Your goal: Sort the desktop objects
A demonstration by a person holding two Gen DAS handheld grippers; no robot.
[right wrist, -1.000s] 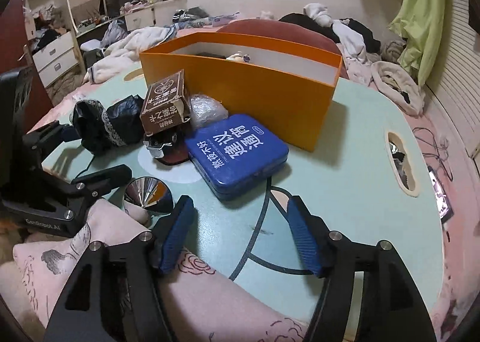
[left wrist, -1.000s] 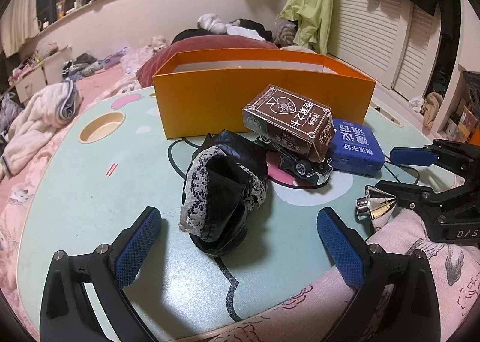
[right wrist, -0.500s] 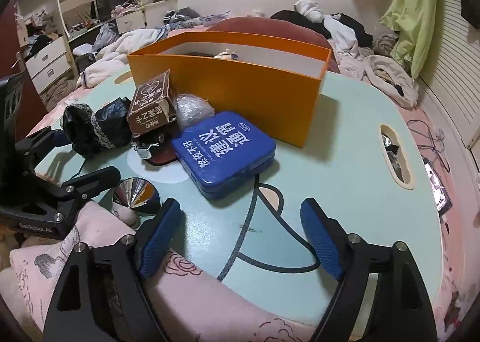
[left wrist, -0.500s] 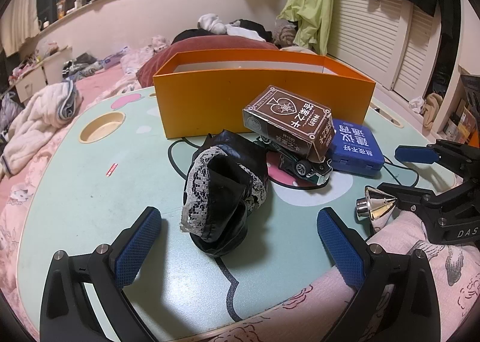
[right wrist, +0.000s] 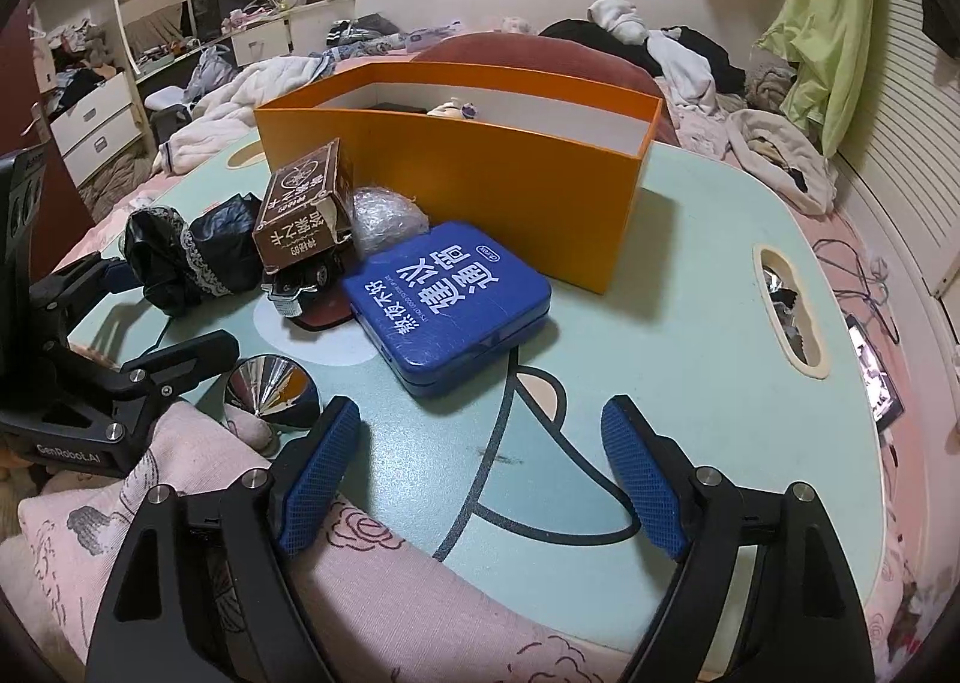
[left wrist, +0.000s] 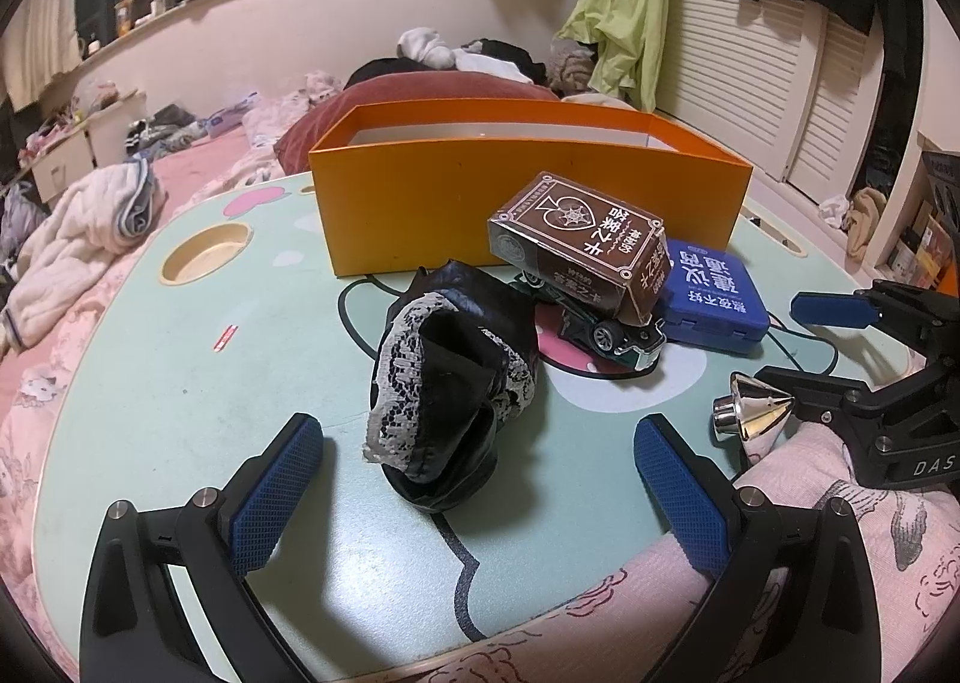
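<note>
The left claw hangs low over the near edge of the mint-green tabletop, its blue pads spread wide with nothing pinched. Just ahead of it, between the lines of its two fingers but untouched, lies a crumpled black cloth with lace trim. Beyond the cloth and a little to the right, a brown card box leans tilted on top of a dark toy car. Farther back stands the open orange box.

The right claw is also spread wide and empty, its pads over bare tabletop near the pink patterned fabric at the near edge. Just ahead of it and slightly left lies a blue tin with white lettering, flat on the tabletop and clear of the pads. To the left of this claw, a shiny silver cone rests at the tabletop's edge, close beside the other claw's black frame. Behind the tin sits a clear crinkled plastic bundle, touching the card box's side, and behind that the orange box, with a small pale object showing over its wall.
</note>
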